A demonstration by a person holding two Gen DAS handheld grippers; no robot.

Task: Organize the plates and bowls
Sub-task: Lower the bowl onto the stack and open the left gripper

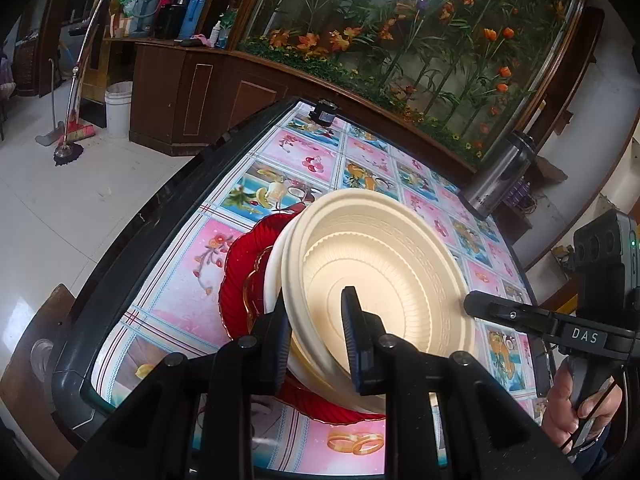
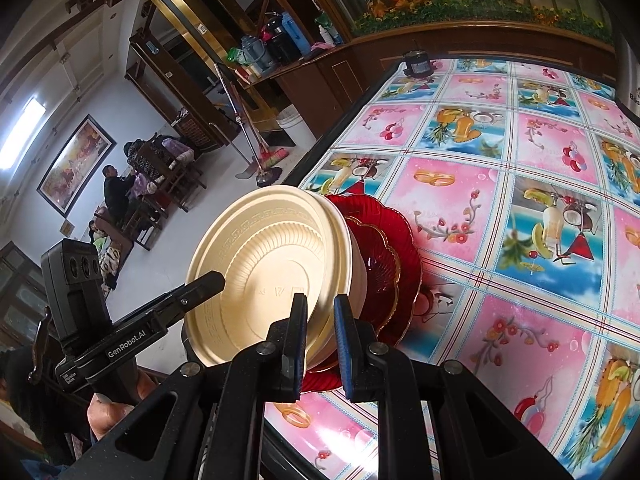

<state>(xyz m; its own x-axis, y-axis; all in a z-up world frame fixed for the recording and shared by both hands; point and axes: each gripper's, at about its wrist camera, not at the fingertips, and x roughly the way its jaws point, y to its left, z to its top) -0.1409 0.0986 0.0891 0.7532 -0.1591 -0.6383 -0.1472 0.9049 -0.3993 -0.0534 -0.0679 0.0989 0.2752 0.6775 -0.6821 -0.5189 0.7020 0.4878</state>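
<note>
A stack of cream bowls (image 1: 384, 264) (image 2: 264, 256) sits over two nested red plates (image 1: 240, 268) (image 2: 400, 248) on the table with the pink and blue picture cloth (image 1: 176, 280) (image 2: 520, 148). My left gripper (image 1: 316, 344) is shut on the near rim of the bowl stack, one finger inside and one outside. My right gripper (image 2: 320, 340) is likewise shut on the stack's rim from the opposite side. Each gripper also shows in the other's view: the right gripper (image 1: 470, 305) and the left gripper (image 2: 218, 280) at the bowl's edge. I cannot tell whether the stack rests on the plates.
A steel flask (image 1: 500, 176) stands at the table's right edge. A small black device (image 1: 324, 114) (image 2: 418, 64) sits at the far edge. The table has a dark raised rim (image 1: 132, 240). Beyond it are a wooden cabinet, a white bucket (image 1: 119, 108), mops, and seated people (image 2: 116, 188).
</note>
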